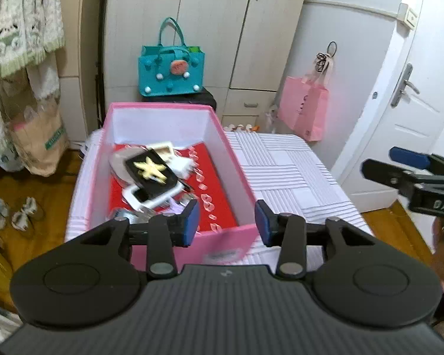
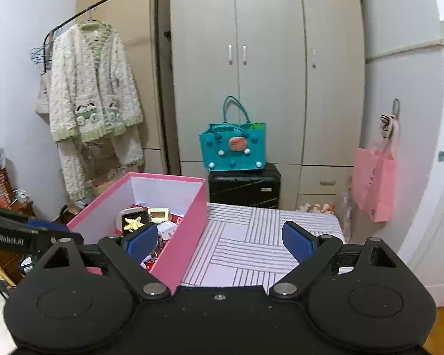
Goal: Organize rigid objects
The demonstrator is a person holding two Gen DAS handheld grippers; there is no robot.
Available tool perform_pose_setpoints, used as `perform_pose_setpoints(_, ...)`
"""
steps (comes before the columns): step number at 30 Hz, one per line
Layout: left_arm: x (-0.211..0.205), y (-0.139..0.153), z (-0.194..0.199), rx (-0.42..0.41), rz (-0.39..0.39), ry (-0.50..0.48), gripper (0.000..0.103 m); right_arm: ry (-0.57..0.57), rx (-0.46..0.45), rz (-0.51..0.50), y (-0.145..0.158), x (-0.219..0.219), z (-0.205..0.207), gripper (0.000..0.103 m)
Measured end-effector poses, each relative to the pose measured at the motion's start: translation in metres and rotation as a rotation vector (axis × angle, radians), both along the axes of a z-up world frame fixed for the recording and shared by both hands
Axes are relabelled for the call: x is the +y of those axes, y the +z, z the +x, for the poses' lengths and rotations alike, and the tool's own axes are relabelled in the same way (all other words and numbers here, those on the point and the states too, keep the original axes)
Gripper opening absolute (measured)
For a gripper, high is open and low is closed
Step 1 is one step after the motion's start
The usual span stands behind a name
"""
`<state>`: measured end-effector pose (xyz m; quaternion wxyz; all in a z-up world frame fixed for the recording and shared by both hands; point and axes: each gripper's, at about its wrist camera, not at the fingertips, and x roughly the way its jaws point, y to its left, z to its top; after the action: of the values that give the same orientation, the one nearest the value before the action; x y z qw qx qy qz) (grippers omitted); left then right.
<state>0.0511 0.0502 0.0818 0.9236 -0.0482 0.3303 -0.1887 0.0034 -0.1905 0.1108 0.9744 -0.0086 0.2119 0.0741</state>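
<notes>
Looking into the pink box [image 1: 174, 109], you find the black tile [image 1: 151, 171] stacked on blurred white items; your left gripper [image 1: 227, 222] stands part-open, empty; your right gripper [image 2: 219, 241] gapes wide, empty; box front is hidden.

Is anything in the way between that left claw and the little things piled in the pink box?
Only the pink box's near wall: it sits between the open, empty left claw and the pile inside. The box has no lid, so from above nothing visible blocks it. The right claw is off to the side.
</notes>
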Motion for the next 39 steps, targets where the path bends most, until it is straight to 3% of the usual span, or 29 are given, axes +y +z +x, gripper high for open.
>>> perform_pose_setpoints(8,-0.024,-0.021,-0.031,-0.011,0.001,0.048,0.043,-0.104,0.015,-0.021,-0.019,-0.003,-0.017,0.099)
perform_pose_setpoints(15,-0.037,-0.027,-0.037,-0.147,0.207,0.229,0.057,-0.161,0.049,-0.041,-0.033,-0.010,-0.021,0.103)
perform_pose_setpoints(23,-0.035,-0.035,-0.037,-0.101,0.173,0.245,0.068,-0.161,0.039,-0.061,-0.039,-0.008,-0.033,0.103)
perform_pose_setpoints(32,-0.040,-0.032,-0.048,-0.134,0.177,0.247,0.084,-0.156,0.018,-0.041,-0.041,-0.007,-0.043,0.103)
perform_pose_setpoints(36,-0.042,-0.027,-0.052,-0.144,0.170,0.234,0.098,-0.164,0.010,-0.039,-0.039,-0.007,-0.046,0.103)
perform_pose_setpoints(39,-0.044,-0.025,-0.054,-0.152,0.166,0.239,0.099,-0.173,0.010,-0.030,-0.039,-0.008,-0.047,0.103)
